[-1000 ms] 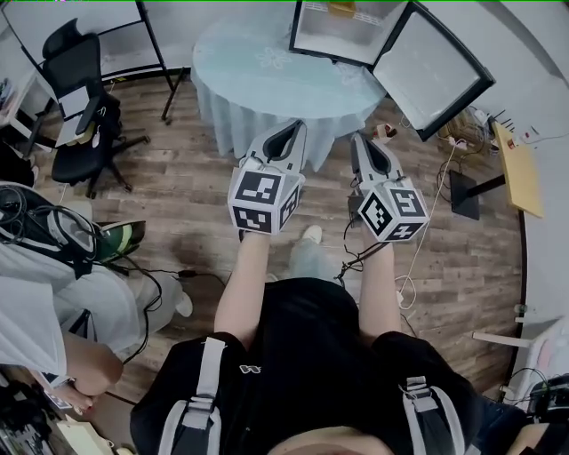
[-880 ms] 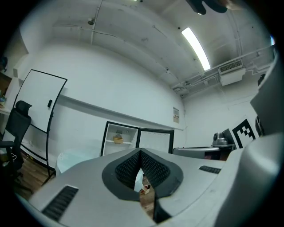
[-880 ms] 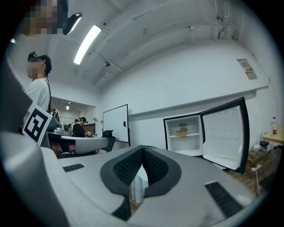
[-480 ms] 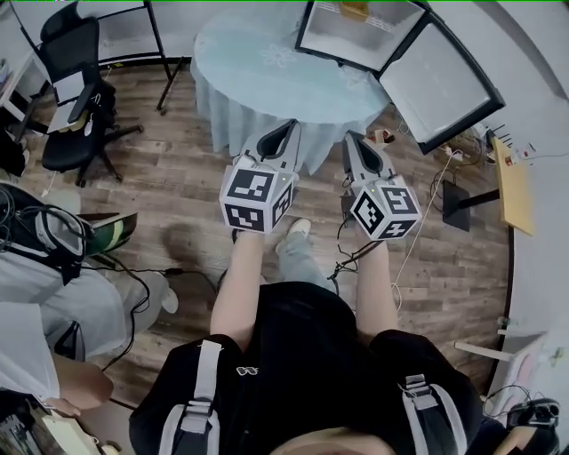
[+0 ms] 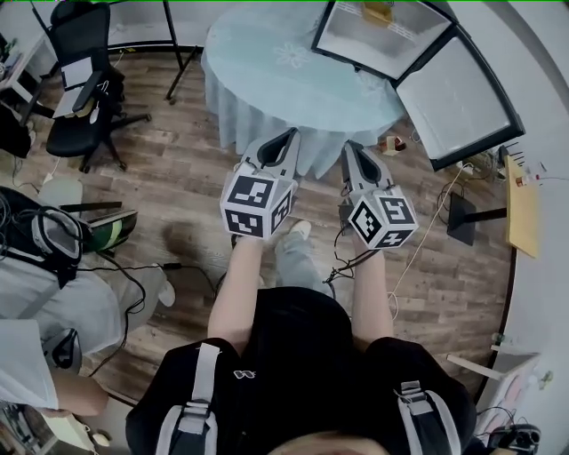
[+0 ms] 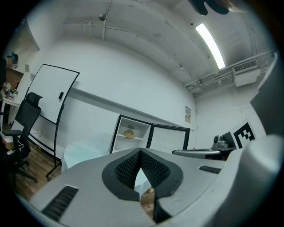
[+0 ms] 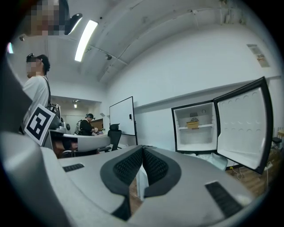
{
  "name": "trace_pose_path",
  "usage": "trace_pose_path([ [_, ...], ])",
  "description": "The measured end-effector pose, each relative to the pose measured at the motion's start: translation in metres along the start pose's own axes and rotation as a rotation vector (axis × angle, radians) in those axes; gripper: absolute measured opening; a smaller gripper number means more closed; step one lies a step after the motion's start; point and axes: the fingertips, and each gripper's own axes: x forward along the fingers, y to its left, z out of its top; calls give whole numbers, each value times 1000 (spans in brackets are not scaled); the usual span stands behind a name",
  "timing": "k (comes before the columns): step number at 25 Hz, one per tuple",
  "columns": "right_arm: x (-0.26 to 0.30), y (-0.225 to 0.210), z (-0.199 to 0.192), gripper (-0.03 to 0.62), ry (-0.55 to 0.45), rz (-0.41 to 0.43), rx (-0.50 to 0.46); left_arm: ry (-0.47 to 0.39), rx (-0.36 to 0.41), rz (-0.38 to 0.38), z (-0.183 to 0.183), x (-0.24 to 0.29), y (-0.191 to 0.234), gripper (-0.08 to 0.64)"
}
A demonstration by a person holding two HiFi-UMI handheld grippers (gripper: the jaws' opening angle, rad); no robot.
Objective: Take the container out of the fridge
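Note:
A small fridge (image 5: 378,40) stands on a round table with a pale blue cloth (image 5: 284,75), its door (image 5: 458,98) swung open to the right. On its upper shelf sits a yellow container (image 5: 378,11), also seen as the container (image 6: 129,133) in the left gripper view and the container (image 7: 192,124) in the right gripper view. My left gripper (image 5: 291,134) and right gripper (image 5: 350,147) are held side by side short of the table, both pointing at it. Both are shut with nothing between the pads, well away from the fridge (image 7: 194,128).
A black office chair (image 5: 80,84) and a whiteboard stand (image 5: 156,27) are at the back left. A seated person (image 5: 53,302) and a bag are at the left. Cables (image 5: 418,249) trail over the wood floor at the right, near a yellow board (image 5: 524,200).
The view has shifted: table and fridge now sit a little further right and lower in the head view. Both grippers stay shut, side by side, about as before.

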Motion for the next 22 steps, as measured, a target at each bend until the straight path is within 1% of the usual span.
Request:
trace_pose_path([
  [2,6,-13,-5,6,15,-12,12,21,-16,-1,-7,13,4,0],
  [5,11,-45,-11,6,35,-57,45,54,-44,-18,-12,40,2,0],
  [7,15,-68,-15,6,48,-90,58,56,-31,-41,-9,65,-5,0],
  [9,16,-91,-18,6,61,-124,53,50,-25,-83,-5,95,-17,0],
  [11,10,-122,-18,6,69,-173,49,53,-37,-134,-7,125,-34,0],
  [13,0,-159,-16,6,68,-232,63,66,-43,-179,-14,154,-54,0],
  [16,-10,-211,-13,6,55,-306,100,88,-32,-240,-22,191,-83,0],
  [17,-8,-223,-11,6,47,-316,114,94,-24,-254,-22,202,-90,0],
  [19,6,-239,-6,6,26,-301,142,102,-1,-266,-18,224,-95,0],
  [21,27,-245,3,6,4,-255,159,101,23,-247,-10,244,-88,0],
  [22,38,-247,10,6,-8,-224,158,99,30,-223,-6,255,-80,0],
])
